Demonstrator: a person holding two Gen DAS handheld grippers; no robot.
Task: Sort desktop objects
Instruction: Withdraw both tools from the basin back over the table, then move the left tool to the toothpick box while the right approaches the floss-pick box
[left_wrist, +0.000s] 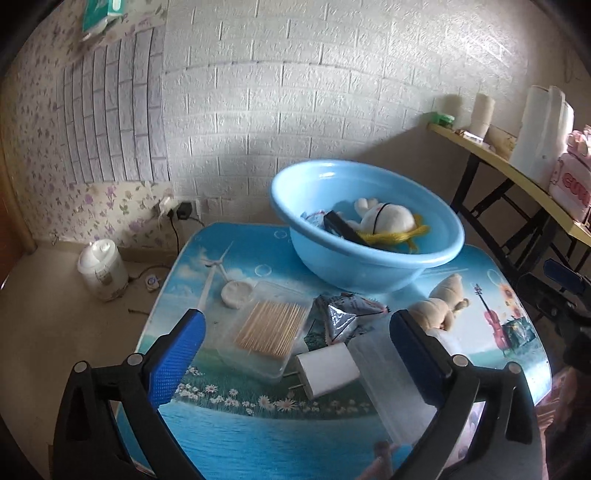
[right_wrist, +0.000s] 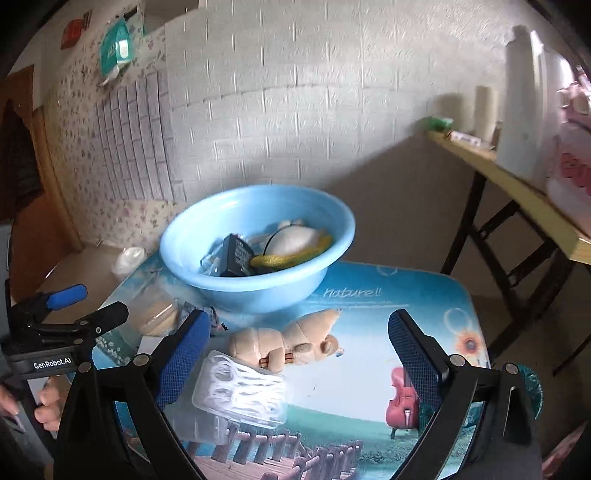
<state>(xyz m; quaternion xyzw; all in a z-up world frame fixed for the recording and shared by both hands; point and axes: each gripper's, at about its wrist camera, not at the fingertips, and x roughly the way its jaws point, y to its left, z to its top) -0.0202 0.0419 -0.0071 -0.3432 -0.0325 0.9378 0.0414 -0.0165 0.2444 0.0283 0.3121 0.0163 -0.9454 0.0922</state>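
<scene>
A light blue basin stands at the back of the picture-print table and holds a white plush toy, a black adapter and yellow yarn. On the table lie a clear box of toothpicks, a silver foil packet, a white charger plug, a beige plush toy and a clear box of white floss picks. My left gripper is open above the toothpick box and plug. My right gripper is open over the beige toy and floss box.
A round white lid lies on the table's left part. A white rice cooker stands on the floor at left. A yellow folding table with white rolls and a pink pack stands at right. The brick-pattern wall is behind.
</scene>
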